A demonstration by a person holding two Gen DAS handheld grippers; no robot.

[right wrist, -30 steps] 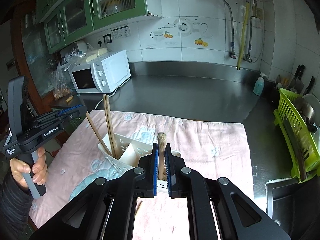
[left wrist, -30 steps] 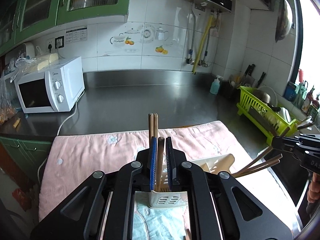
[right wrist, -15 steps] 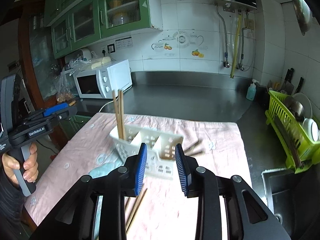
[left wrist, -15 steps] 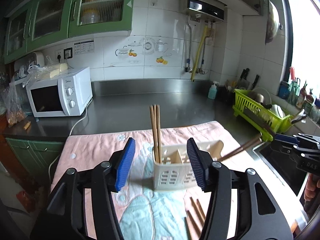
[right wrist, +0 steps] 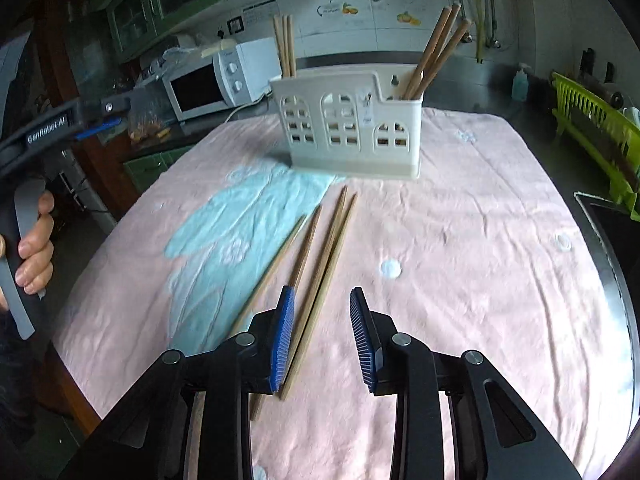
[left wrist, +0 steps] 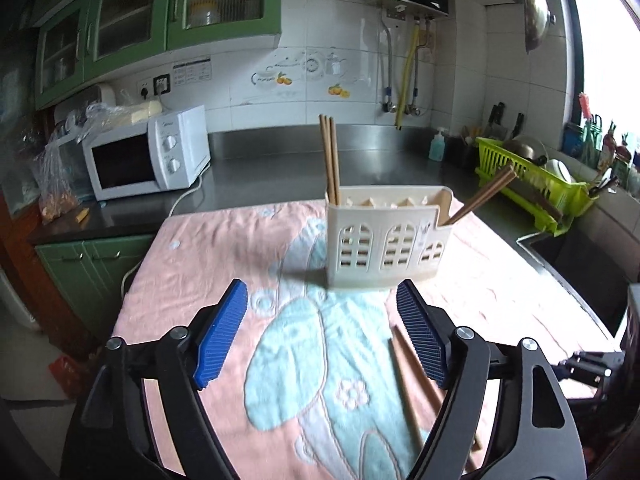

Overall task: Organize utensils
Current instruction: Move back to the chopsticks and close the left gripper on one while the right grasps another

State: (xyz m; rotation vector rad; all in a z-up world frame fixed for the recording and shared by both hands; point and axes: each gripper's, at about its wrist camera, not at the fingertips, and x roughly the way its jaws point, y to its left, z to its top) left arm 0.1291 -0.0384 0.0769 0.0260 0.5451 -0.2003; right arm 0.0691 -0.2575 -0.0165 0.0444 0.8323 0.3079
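A cream utensil holder (left wrist: 388, 236) (right wrist: 348, 128) stands upright on the pink towel (right wrist: 460, 240). Wooden chopsticks stand in its left end (left wrist: 330, 160) (right wrist: 285, 46) and lean out of its right end (left wrist: 484, 196) (right wrist: 434, 54). Several loose chopsticks (right wrist: 316, 264) (left wrist: 412, 384) lie on the towel in front of the holder. My left gripper (left wrist: 322, 334) is open and empty, low over the towel before the holder. My right gripper (right wrist: 322, 336) is open and empty, with the loose chopsticks' near ends under its left finger.
A white microwave (left wrist: 148, 156) sits at the back left on the steel counter (left wrist: 280, 168). A green dish rack (left wrist: 532, 184) and a sink (left wrist: 576, 248) are at the right. A soap bottle (left wrist: 437, 145) stands by the wall.
Both grippers released their chopsticks into the holder, opened, and pulled back and down. The holder now stands farther away and loose chopsticks on the towel have come into view.
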